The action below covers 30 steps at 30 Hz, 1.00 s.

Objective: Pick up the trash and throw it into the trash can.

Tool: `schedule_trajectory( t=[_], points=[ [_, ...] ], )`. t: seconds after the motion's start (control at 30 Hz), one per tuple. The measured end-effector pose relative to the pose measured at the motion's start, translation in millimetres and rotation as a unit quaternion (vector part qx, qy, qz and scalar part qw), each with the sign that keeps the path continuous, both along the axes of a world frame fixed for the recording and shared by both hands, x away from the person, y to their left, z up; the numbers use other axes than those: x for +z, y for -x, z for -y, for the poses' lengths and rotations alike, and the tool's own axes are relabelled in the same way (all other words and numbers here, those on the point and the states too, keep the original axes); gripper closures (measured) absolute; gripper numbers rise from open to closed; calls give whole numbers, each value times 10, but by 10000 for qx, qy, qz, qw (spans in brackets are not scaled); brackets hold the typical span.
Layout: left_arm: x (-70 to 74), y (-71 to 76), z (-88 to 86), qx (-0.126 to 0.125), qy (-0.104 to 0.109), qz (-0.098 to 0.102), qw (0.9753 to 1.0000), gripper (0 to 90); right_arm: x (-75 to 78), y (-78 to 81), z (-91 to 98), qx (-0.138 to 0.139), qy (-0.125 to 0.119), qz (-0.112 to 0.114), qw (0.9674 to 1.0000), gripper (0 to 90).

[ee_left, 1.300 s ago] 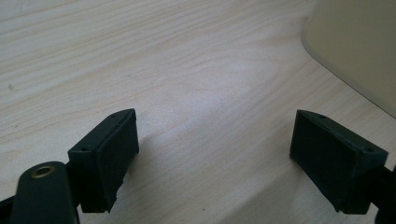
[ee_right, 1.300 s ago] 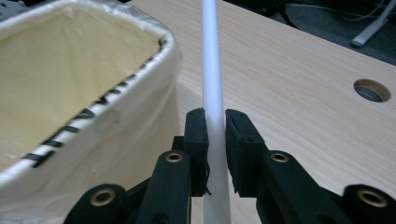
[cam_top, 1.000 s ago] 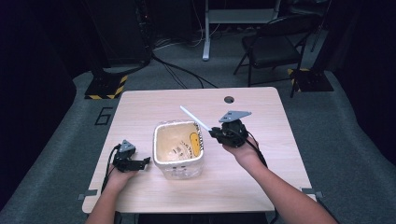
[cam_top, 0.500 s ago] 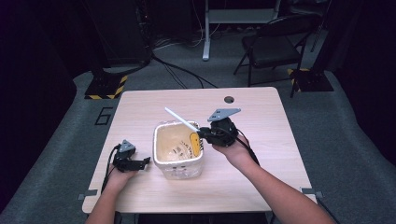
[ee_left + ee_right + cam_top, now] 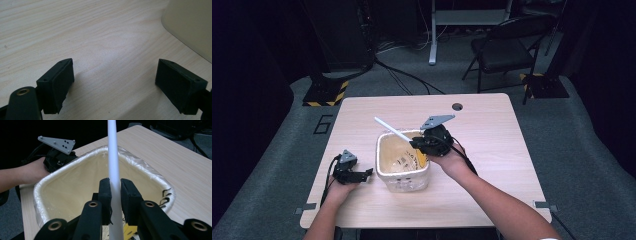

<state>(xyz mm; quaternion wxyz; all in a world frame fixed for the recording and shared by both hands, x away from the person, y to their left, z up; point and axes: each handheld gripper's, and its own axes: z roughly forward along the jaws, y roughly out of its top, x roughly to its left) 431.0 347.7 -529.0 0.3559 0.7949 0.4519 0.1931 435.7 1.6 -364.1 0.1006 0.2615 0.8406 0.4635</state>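
A cream bin lined with clear plastic stands on the wooden table. My right gripper hovers over the bin's far right rim, shut on a long white stick that slants up and away to the left. In the right gripper view the stick rises between the pressed pads above the bin's rim. My left gripper rests on the table just left of the bin, jaws open and nothing between them; its pads stand wide apart, with the bin's wall at upper right.
A dark round hole marks the table's far side. A black chair, a desk leg and cables lie on the floor beyond. A yellow printed wrapper lies inside the bin.
My right gripper has carried the white stick leftward, from beside the bin's right edge to above its rim. The left gripper has stayed where it was.
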Motion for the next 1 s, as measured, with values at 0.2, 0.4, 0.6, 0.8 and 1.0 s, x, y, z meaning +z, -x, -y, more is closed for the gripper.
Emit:
schedule_trajectory(
  t=[0.2,0.4,0.6,0.8,1.0],
  points=[
    [0,0,0,0,-2,0,10000,151,-30,0,-128,48,16,-68,10000,786],
    [0,0,0,-1,3,0,10000,151,-56,-2,-237,127,47,-87,9999,785],
    [0,0,0,-1,4,-3,10000,151,-93,-16,-320,205,109,-64,9997,785],
    [0,0,1,2,5,0,10000,151,-125,-34,-368,205,136,-97,9997,785],
    [0,0,-1,-5,-3,0,10000,151,-146,-37,-390,230,169,-153,9995,780]
  ],
)
